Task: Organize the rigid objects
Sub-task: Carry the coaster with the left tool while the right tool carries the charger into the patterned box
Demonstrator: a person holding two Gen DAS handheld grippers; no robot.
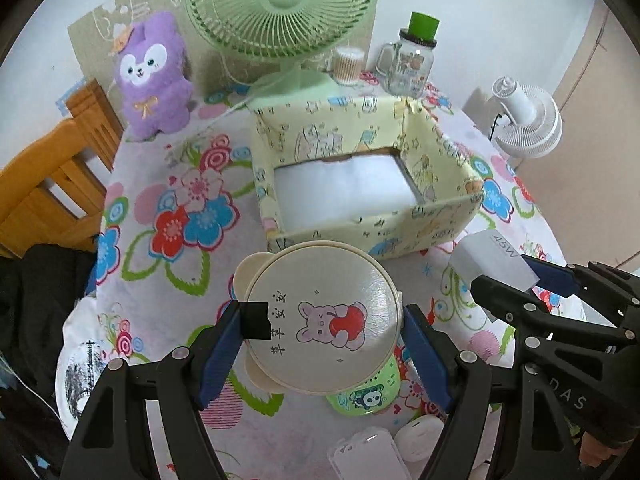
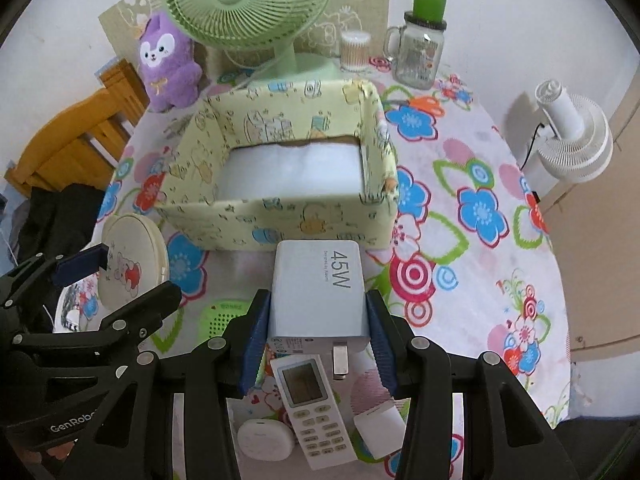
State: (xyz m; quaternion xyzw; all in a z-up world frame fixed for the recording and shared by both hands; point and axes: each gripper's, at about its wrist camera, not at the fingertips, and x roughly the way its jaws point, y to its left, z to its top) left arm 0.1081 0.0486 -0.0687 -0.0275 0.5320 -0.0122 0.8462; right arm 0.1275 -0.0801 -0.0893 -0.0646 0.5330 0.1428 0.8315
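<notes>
A table covered by a floral cloth. Beyond the fingers sits an open yellow box; further back, a green fan, purple plush, glass jar. Below the fingers lie a remote and green case.

Both wrist views are bright and evenly lit by soft, diffuse light, with colours slightly washed out. Shadows are faint: the green fan casts a soft one on the wall behind it, and the white fan another on the wall to its left. The box floor is overexposed to a featureless white. Fisheye distortion bends the table edges, and dark vignetting fills every corner. Focus is sharp throughout.
</notes>
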